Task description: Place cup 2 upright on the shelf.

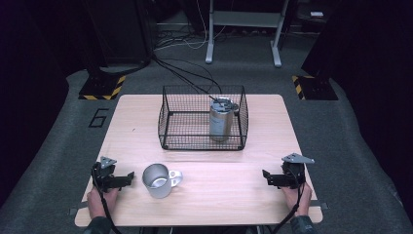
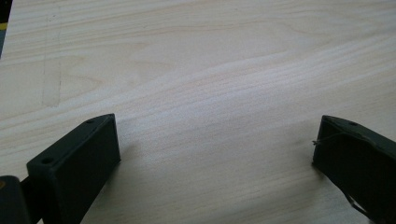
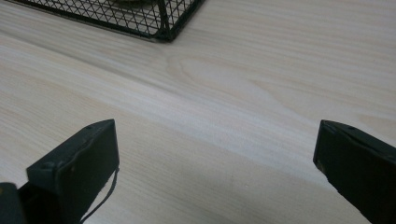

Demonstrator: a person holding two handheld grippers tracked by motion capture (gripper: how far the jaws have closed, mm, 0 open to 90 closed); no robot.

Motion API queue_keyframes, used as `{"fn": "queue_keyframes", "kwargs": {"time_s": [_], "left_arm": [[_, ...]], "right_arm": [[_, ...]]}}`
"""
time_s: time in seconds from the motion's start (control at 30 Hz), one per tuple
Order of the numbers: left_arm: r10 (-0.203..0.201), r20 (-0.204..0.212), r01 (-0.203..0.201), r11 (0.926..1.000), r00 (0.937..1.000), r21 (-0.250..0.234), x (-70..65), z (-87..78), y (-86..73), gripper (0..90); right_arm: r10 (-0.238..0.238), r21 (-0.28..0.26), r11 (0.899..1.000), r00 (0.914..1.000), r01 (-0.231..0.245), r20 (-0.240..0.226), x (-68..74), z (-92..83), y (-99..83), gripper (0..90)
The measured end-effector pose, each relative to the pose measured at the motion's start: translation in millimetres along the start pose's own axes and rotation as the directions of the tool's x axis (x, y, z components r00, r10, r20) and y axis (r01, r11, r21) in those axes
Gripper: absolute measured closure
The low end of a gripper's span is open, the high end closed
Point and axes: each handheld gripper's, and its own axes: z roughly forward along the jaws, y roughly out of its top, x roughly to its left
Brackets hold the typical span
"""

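Mug [image 1: 157, 180] beside left tongs [image 1: 127, 176]

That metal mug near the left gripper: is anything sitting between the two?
Nothing visible. The metal mug stands just right of the left gripper, bare table between them, jaws open.

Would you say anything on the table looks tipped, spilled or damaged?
Nothing stands out. The can stands upright inside the wire basket, the mug sits upright on the table, and no spill shows.
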Motion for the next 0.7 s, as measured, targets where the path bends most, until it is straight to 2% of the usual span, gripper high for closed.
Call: {"fn": "queue_keyframes", "kwargs": {"time_s": [0.1, 0.23, 0.33, 0.4, 0.47, 0.6, 0.7], "left_arm": [[0.008, 0.0, -0.008, 1.0, 1.0, 0.001, 0.5, 0.0, 0.3, 0.2], [0.011, 0.0, -0.011, 0.9999, 0.9999, 0.004, 0.8, -0.2, 0.4, 0.3], [0.012, 0.0, -0.012, 0.9999, 0.9999, 0.003, 0.7, -0.3, 0.4, 0.4], [-0.005, -0.009, 0.005, 1.0, 0.9999, -0.003, -0.8, -0.3, -0.1, 0.4], [-0.013, -0.009, 0.013, 0.9999, 0.9999, -0.001, -1.1, -0.3, -0.3, 0.3], [-0.025, -0.029, 0.025, 0.9996, 0.9993, 0.015, -1.6, -1.5, 0.1, 0.3], [-0.032, -0.043, 0.032, 0.9995, 0.9985, 0.001, -2.9, -1.0, -0.6, 0.4]], "right_arm": [[-0.012, 0.041, 0.999, 0.9999, 0.012, -0.003, -2.9, 9.6, -9.5, 0.0], [-0.036, 0.056, 0.998, 0.9993, 0.036, 0.006, -3.1, 14.6, -14.4, 0.0], [-0.034, 0.067, 0.997, 0.9994, 0.034, 0.004, -6.2, 18.3, -17.6, 0.0], [-0.016, 0.068, 0.998, 0.9999, 0.016, -0.005, -7.7, 20.5, -19.8, 0.0], [-0.016, 0.076, 0.997, 0.9999, 0.017, -0.003, -8.4, 23.1, -21.3, 0.0], [-0.049, 0.102, 0.994, 0.9988, 0.048, 0.001, -6.7, 27.7, -19.7, 0.0], [-0.062, 0.099, 0.993, 0.998, 0.061, 0.009, -5.2, 30.2, -20.6, 0.0]]}}
